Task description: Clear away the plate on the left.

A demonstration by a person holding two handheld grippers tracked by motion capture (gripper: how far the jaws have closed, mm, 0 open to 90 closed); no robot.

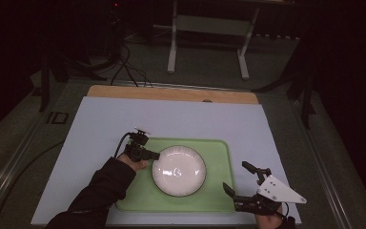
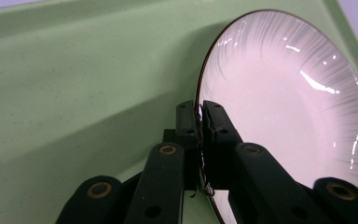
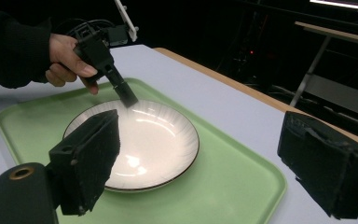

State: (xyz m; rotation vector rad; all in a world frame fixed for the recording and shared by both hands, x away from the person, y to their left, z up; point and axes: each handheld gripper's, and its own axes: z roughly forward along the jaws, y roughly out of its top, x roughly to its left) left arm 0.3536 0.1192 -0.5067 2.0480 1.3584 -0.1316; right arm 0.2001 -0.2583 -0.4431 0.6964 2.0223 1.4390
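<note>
A white ribbed plate [image 1: 179, 170] with a dark rim lies in a light green tray [image 1: 219, 191]. My left gripper [image 1: 153, 155] is at the plate's left rim and is shut on it; in the left gripper view the two jaws pinch the thin rim of the plate [image 2: 284, 107] between them. The right gripper view shows the plate [image 3: 154, 140], the tray [image 3: 223, 186] and the left gripper [image 3: 129, 100] held by a hand. My right gripper [image 1: 236, 177] stands open at the tray's right front corner, with nothing between its fingers.
The tray rests on a pale blue mat [image 1: 105, 124] over a wooden table [image 1: 171, 92]. Beyond the table's far edge stand a white frame [image 1: 209, 28] and cables [image 1: 124, 67] on a dark floor. Bare mat lies around the tray.
</note>
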